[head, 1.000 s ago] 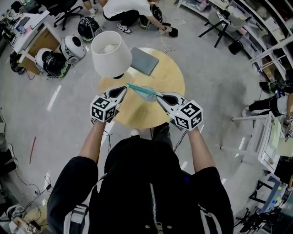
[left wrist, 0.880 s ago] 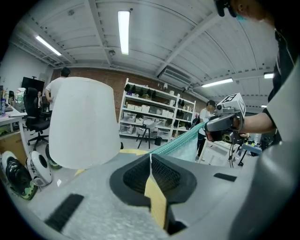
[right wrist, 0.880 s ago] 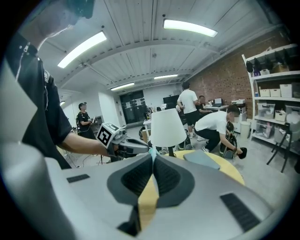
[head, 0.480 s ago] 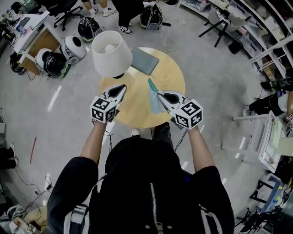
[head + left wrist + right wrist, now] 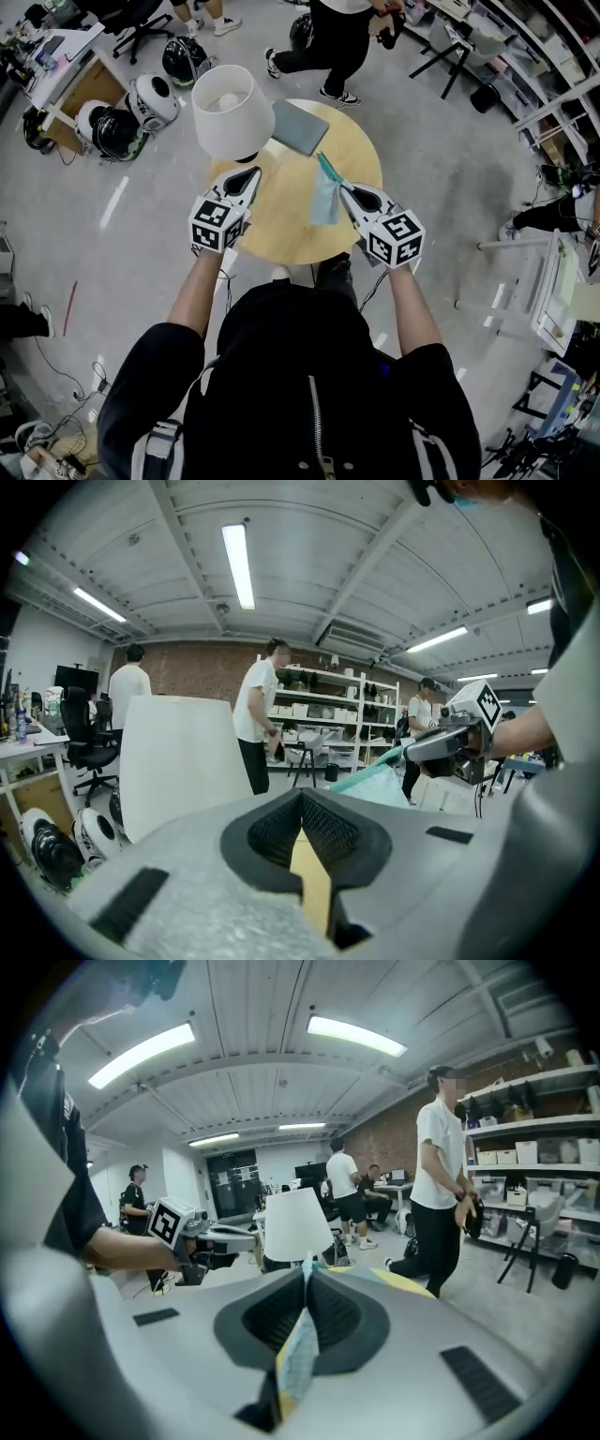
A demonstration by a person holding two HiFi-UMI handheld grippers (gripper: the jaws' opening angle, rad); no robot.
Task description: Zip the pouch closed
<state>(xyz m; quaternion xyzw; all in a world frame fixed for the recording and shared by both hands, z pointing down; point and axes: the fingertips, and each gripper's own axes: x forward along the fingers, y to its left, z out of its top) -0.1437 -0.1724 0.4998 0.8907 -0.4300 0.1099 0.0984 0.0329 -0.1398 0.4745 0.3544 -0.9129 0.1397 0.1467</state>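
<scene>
While a few helmets [image 5: 150,97] sit on the floor way off to the left, the real action is over the round wooden table [image 5: 281,230]. A lamp [image 5: 232,111] with a white shade stands at the table's far-left edge. Just in front of it hovers the left gripper [image 5: 248,178], jaws pressed together with nothing between them, so that one's empty. A flat grey pad [image 5: 300,127] lies on the far side of the table, right of the lamp. Next over is the teal pouch [image 5: 324,199], up in the air above the tabletop and dangling by one edge, well clear of the left gripper. The right gripper [image 5: 342,190] has it. In the right gripper view, the pouch's thin edge runs straight between the clenched pads. Can't tell from any angle whether the zip is done up or not. Someone in a white top and dark trousers is walking on the far side of the table.
</scene>
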